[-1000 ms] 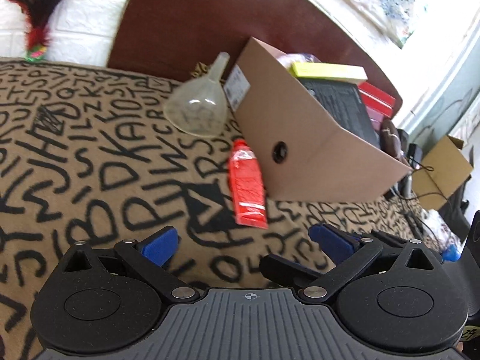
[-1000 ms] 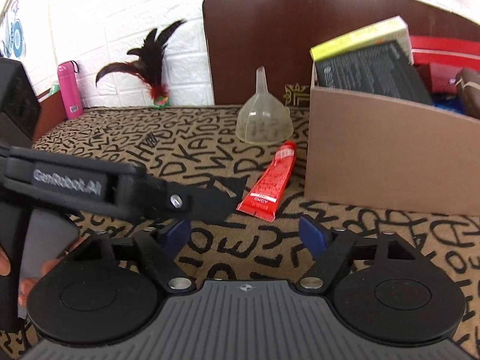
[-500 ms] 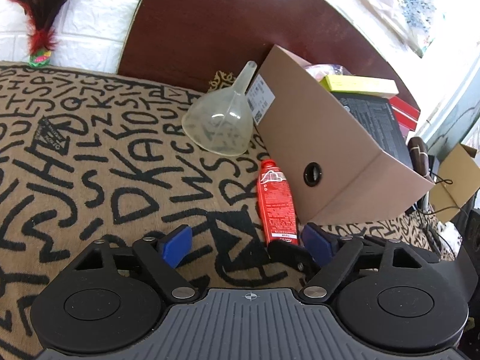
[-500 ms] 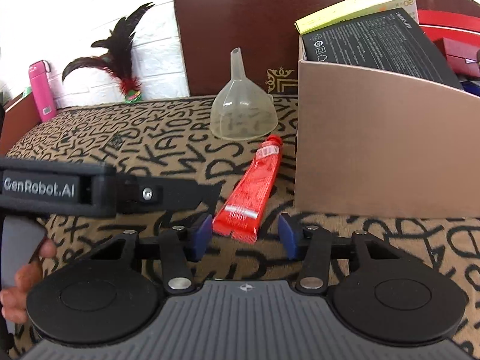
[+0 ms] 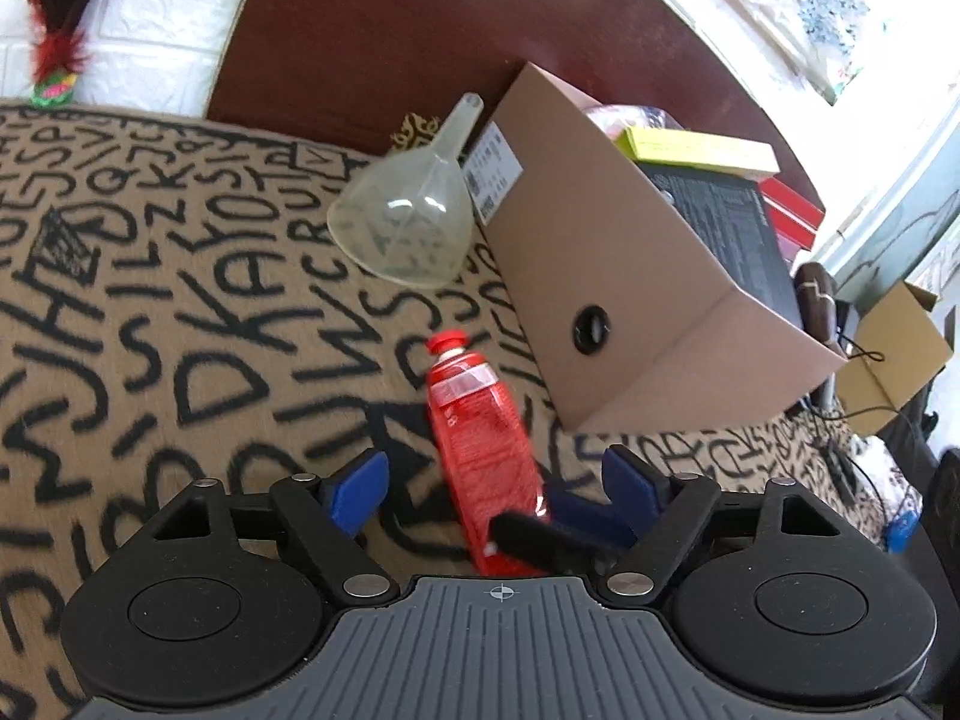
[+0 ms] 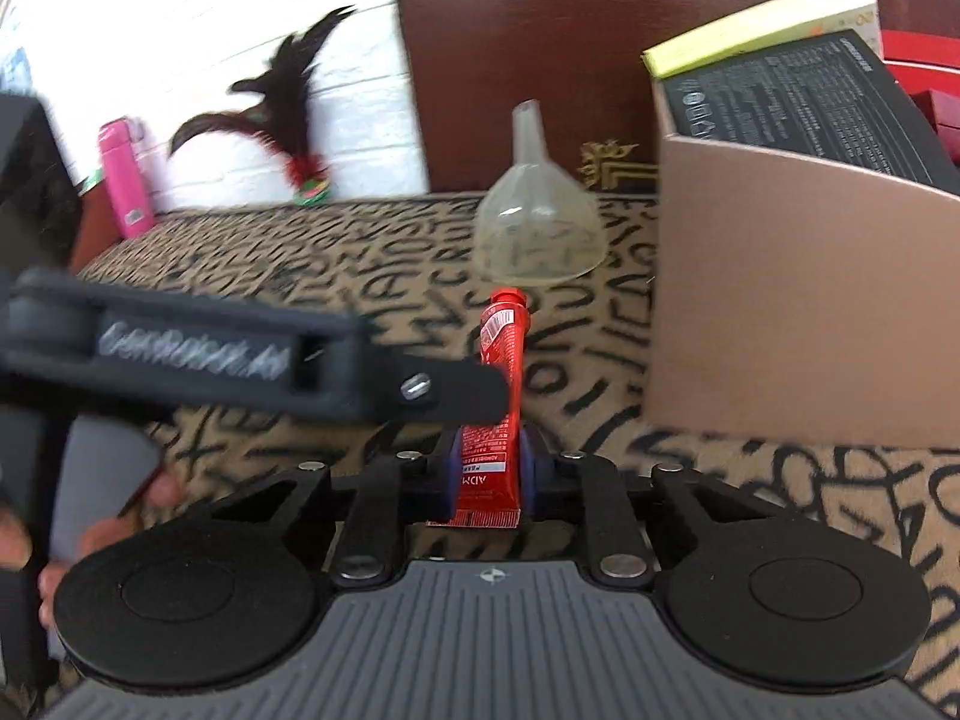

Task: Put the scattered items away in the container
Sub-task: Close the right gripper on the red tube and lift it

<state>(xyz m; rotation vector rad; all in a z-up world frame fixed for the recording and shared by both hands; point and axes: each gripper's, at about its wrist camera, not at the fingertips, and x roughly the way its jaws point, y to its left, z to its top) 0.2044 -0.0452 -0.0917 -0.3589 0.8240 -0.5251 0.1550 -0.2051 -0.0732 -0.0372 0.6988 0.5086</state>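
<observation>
A red tube (image 6: 501, 396) lies on the letter-patterned cloth, cap pointing away. My right gripper (image 6: 487, 471) is shut on the tube's flat end. In the left wrist view the red tube (image 5: 483, 450) sits between the fingers of my open left gripper (image 5: 501, 477), with the right gripper's tip crossing under it. A clear plastic funnel (image 5: 411, 225) lies beside the brown cardboard box (image 5: 606, 282), which holds books and packets. The funnel (image 6: 537, 222) and the box (image 6: 792, 300) also show in the right wrist view.
A dark wooden headboard (image 5: 390, 36) stands behind the box. A feather toy (image 6: 288, 120) and a pink bottle (image 6: 123, 177) are at the far left by the white brick wall. A small cardboard box (image 5: 894, 360) sits off to the right.
My right gripper has moved forward and closed on the flat end of the red tube. My left gripper has moved in so the tube lies between its open fingers.
</observation>
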